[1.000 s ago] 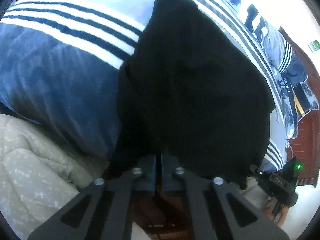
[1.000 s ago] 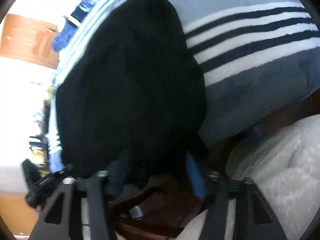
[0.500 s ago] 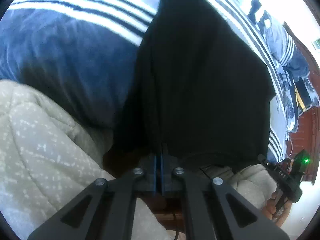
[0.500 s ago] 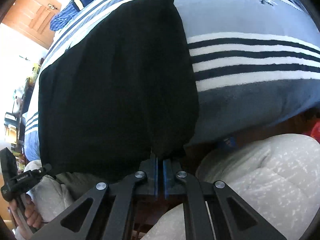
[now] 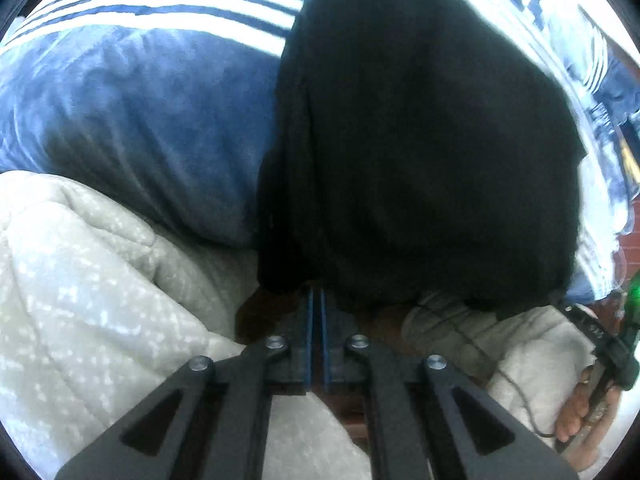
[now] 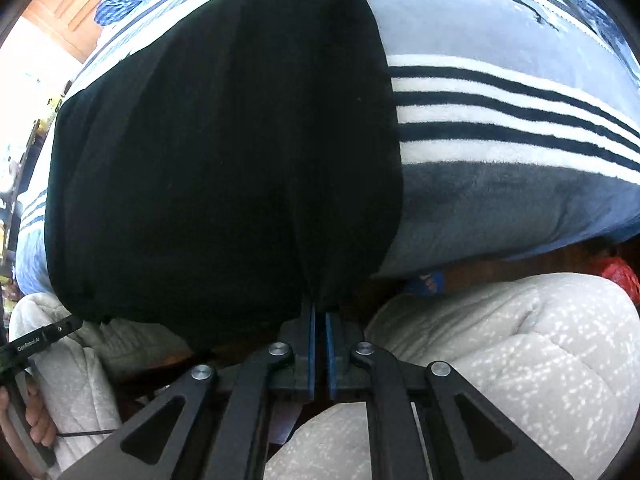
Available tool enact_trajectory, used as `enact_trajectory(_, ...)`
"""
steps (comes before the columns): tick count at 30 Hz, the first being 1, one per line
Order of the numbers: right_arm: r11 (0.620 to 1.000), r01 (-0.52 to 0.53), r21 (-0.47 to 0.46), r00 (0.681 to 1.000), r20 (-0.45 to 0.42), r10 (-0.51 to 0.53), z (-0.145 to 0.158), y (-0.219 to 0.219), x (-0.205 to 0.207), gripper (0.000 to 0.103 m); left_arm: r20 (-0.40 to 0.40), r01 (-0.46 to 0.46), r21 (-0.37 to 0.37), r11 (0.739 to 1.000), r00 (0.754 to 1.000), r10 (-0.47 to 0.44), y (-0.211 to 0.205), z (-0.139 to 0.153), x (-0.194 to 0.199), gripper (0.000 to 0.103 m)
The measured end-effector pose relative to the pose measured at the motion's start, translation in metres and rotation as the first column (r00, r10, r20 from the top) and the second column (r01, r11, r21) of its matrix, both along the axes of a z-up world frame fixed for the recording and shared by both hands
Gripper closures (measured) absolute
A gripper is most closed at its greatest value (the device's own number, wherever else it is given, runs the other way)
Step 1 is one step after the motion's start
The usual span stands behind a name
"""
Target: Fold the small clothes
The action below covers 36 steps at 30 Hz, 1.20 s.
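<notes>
A black garment lies spread on a blue blanket with white and navy stripes, its near hem hanging over the bed's edge. My left gripper is shut on the hem's left corner. My right gripper is shut on the hem's right corner, and the cloth fans out from its pads. Each wrist view shows the other gripper's handle at the frame's edge, held by a hand.
A person's pale quilted sleeves and lap fill the near foreground below the bed's edge. Dark wood shows under the blanket's edge. A wooden door stands at the far left. More patterned bedding lies beyond the garment.
My right gripper has closed on the hem corner, which hung between open jaws before. Both grippers have drawn the hem toward the bed's edge, and the garment lies flatter.
</notes>
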State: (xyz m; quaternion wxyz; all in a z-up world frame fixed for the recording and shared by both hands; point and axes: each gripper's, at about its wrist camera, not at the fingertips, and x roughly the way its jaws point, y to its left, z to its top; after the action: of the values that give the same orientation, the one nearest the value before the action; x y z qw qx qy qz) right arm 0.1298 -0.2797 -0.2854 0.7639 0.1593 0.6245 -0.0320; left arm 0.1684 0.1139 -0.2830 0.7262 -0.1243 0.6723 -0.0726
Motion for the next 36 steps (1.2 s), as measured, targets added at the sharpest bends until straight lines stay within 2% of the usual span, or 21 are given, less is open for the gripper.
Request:
enact_trajectory(1, 1.000, 0.006, 0.004, 1.000, 0.004, -0.006, 0.003, 0.000, 0.000, 0.098, 0.033, -0.015, -0.032, 0.999, 0.999, 0.016, 0.006, 0.009, -0.002, 0.099)
enact_trajectory(3, 0.999, 0.040, 0.003, 0.998, 0.055, -0.040, 0.015, -0.005, -0.006, 0.093, 0.103, -0.048, -0.082, 0.995, 0.993, 0.056, 0.022, 0.029, -0.006, 0.079)
enact_trajectory(4, 0.998, 0.060, -0.010, 0.995, 0.084, -0.059, 0.023, -0.009, -0.010, 0.080, 0.132, -0.067, -0.096, 0.993, 0.988, 0.080, 0.028, 0.037, -0.007, 0.059)
enact_trajectory(5, 0.997, 0.077, -0.009, 0.988, 0.136, -0.075, 0.035, -0.012, -0.015, 0.065, 0.174, -0.097, -0.110, 0.989, 0.978, 0.115, 0.037, 0.045, -0.009, 0.052)
enact_trajectory(6, 0.997, 0.074, 0.014, 0.980, 0.185, -0.075, 0.045, -0.015, -0.019, 0.037, 0.203, -0.125, -0.110, 0.986, 0.968, 0.145, 0.045, 0.051, -0.008, 0.052)
enact_trajectory(7, 0.997, 0.064, 0.031, 0.973, 0.221, -0.070, 0.051, -0.016, -0.020, 0.026, 0.209, -0.143, -0.097, 0.985, 0.965, 0.161, 0.052, 0.053, -0.005, 0.052)
enact_trajectory(10, 0.998, 0.007, 0.055, 0.952, 0.304, -0.023, 0.076, -0.009, -0.023, 0.026, 0.187, -0.157, -0.078, 0.984, 0.968, 0.169, 0.061, 0.049, 0.008, 0.052)
enact_trajectory(12, 0.997, -0.026, 0.078, 0.947, 0.320, 0.000, 0.085, -0.003, -0.018, 0.026, 0.194, -0.134, -0.074, 0.988, 0.970, 0.146, 0.050, 0.047, 0.016, 0.051)
enact_trajectory(16, 0.975, -0.115, 0.190, 0.942, 0.332, 0.047, 0.097, 0.029, 0.004, 0.026, 0.209, -0.075, -0.024, 0.997, 0.975, 0.078, 0.021, 0.031, 0.031, 0.051)
enact_trajectory(19, 0.961, -0.166, 0.221, 0.940, 0.329, 0.087, 0.101, 0.054, 0.018, 0.026, 0.201, -0.061, -0.039, 0.997, 0.977, 0.068, 0.019, 0.016, 0.038, 0.051)
enact_trajectory(21, 0.958, -0.190, 0.214, 0.938, 0.326, 0.113, 0.104, 0.066, 0.028, 0.026, 0.152, -0.060, -0.055, 0.997, 0.986, 0.068, 0.019, 0.004, 0.042, 0.051)
enact_trajectory(24, 0.952, -0.223, 0.212, 0.937, 0.316, 0.149, 0.108, 0.082, 0.040, 0.026, 0.090, -0.076, -0.122, 0.990, 0.992, 0.087, 0.023, -0.011, 0.048, 0.053)
enact_trajectory(25, 0.948, -0.235, 0.216, 0.936, 0.313, 0.161, 0.108, 0.087, 0.045, 0.026, 0.087, -0.076, -0.152, 0.986, 0.992, 0.090, 0.024, -0.011, 0.049, 0.056)
enact_trajectory(26, 0.945, -0.246, 0.217, 0.935, 0.310, 0.172, 0.109, 0.093, 0.050, 0.026, 0.085, -0.077, -0.178, 0.981, 0.992, 0.093, 0.026, -0.011, 0.049, 0.066)
enact_trajectory(29, 0.933, -0.279, 0.227, 0.929, 0.308, 0.202, 0.115, 0.115, 0.067, 0.026, 0.058, -0.111, -0.242, 0.964, 0.990, 0.128, 0.037, -0.016, 0.048, 0.077)
enact_trajectory(31, 0.924, -0.304, 0.230, 0.924, 0.308, 0.227, 0.120, 0.132, 0.080, 0.026, 0.041, -0.133, -0.279, 0.951, 0.988, 0.150, 0.043, -0.021, 0.048, 0.077)
enact_trajectory(34, 0.911, -0.341, 0.234, 0.916, 0.302, 0.265, 0.124, 0.157, 0.098, 0.026, 0.028, -0.136, -0.281, 0.950, 0.988, 0.150, 0.046, -0.024, 0.047, 0.077)
enact_trajectory(36, 0.893, -0.367, 0.262, 0.915, 0.276, 0.295, 0.120, 0.175, 0.111, 0.026, 0.027, -0.121, -0.312, 0.942, 0.990, 0.136, 0.046, -0.024, 0.053, 0.092)
